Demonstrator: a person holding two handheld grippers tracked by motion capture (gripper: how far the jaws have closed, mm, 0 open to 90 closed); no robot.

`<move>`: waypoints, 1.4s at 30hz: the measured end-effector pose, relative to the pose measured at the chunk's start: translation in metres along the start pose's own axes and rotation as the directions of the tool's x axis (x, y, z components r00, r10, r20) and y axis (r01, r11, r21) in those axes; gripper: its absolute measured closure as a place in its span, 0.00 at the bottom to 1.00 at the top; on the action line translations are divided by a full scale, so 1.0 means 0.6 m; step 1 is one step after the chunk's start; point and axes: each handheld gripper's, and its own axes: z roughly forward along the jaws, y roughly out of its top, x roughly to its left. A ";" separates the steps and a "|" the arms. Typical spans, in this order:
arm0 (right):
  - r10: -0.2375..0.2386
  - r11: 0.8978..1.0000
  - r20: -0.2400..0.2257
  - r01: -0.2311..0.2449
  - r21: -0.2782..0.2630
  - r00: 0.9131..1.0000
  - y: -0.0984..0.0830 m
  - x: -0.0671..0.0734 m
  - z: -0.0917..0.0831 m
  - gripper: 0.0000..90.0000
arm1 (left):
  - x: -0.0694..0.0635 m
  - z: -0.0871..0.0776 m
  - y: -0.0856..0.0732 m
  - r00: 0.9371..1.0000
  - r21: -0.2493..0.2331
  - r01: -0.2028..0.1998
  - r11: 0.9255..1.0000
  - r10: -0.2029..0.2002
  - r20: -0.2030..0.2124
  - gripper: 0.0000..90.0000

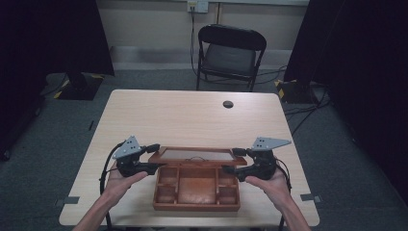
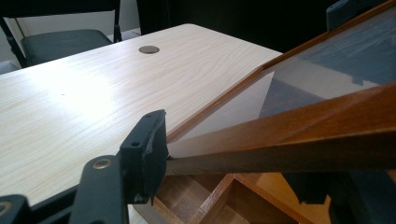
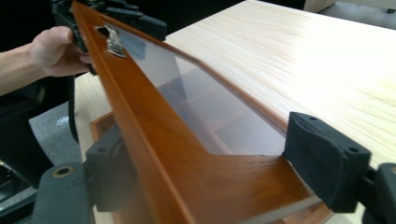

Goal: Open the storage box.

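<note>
Wooden box (image 1: 197,189) sits at the near edge of the table (image 1: 192,115), centred between the two hands. Reddish-brown wood, one big middle compartment with small ones down each side. Its lid (image 1: 197,155) is a wooden frame around a glass pane, swung up and tilted back over the far side of the box.

Left gripper (image 1: 150,158) is at the lid's left end, right gripper (image 1: 235,160) at its right end.

Left gripper view: one jaw pad sits against the frame's corner edge, the other jaw is hidden under the wood, so I cannot tell whether it grips. Compartment dividers show below, a round grommet (image 2: 149,49) in the tabletop beyond.

Right gripper view: both pads straddle the frame end, clamped on it. A small metal latch (image 3: 113,43) shows at the frame's middle, and the other hand (image 3: 56,50) at the far end. High view adds a folding chair (image 1: 230,55) behind the table.
</note>
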 end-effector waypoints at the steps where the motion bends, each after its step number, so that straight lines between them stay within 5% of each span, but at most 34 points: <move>1: 0.003 1.000 0.004 -0.003 -0.007 1.000 0.001 -0.006 0.002 0.29 | 0.001 0.001 0.001 1.000 -0.001 0.001 1.000 -0.001 0.005 0.43; 11: -0.004 0.999 0.006 0.005 -0.044 1.000 0.010 -0.023 0.003 0.45 | 0.009 0.007 0.008 1.000 -0.018 0.016 1.000 -0.016 0.002 0.47; 42: 0.050 0.995 0.033 -0.047 -0.086 0.998 0.014 -0.074 0.025 0.48 | 0.044 0.033 0.014 0.998 -0.007 0.067 0.998 -0.067 -0.005 0.53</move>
